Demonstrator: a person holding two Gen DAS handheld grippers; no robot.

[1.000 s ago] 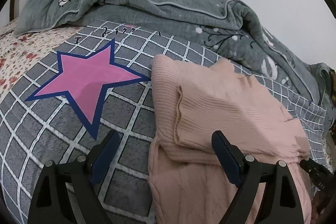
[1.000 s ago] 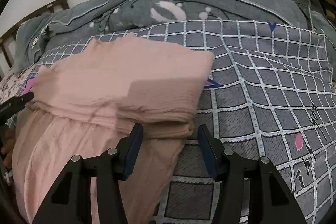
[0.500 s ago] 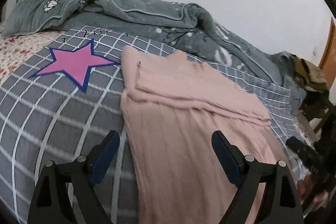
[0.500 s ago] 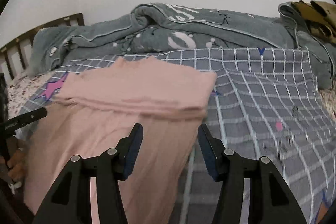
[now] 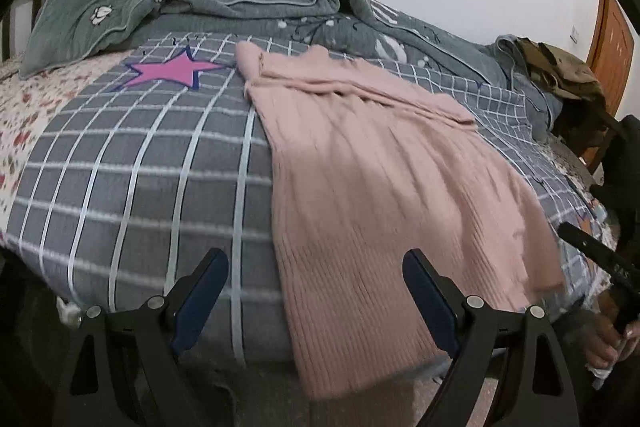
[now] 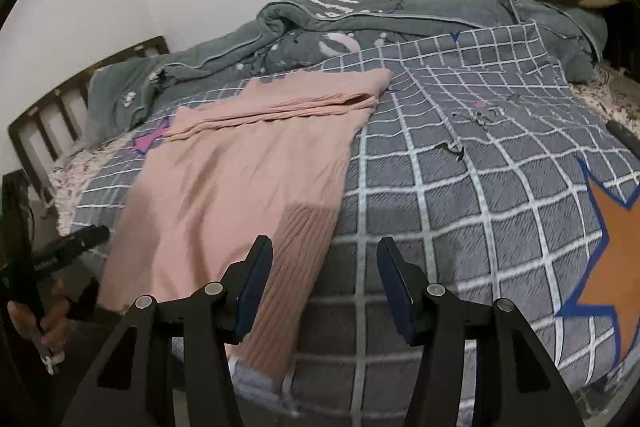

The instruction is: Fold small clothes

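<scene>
Left claw (image 5: 316,291) and right claw (image 6: 324,283) both released, empty, hovering off the bed (image 6: 460,211) edge; pink ribbed sweater (image 5: 380,187) ahead, hem draped over the edge below them, so a one-sided hem grab probably skews the sleeve fold.

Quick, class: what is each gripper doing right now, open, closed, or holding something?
Left gripper: open, holding nothing, above the hem of the pink garment.
Right gripper: open, holding nothing, at the garment's edge.
</scene>
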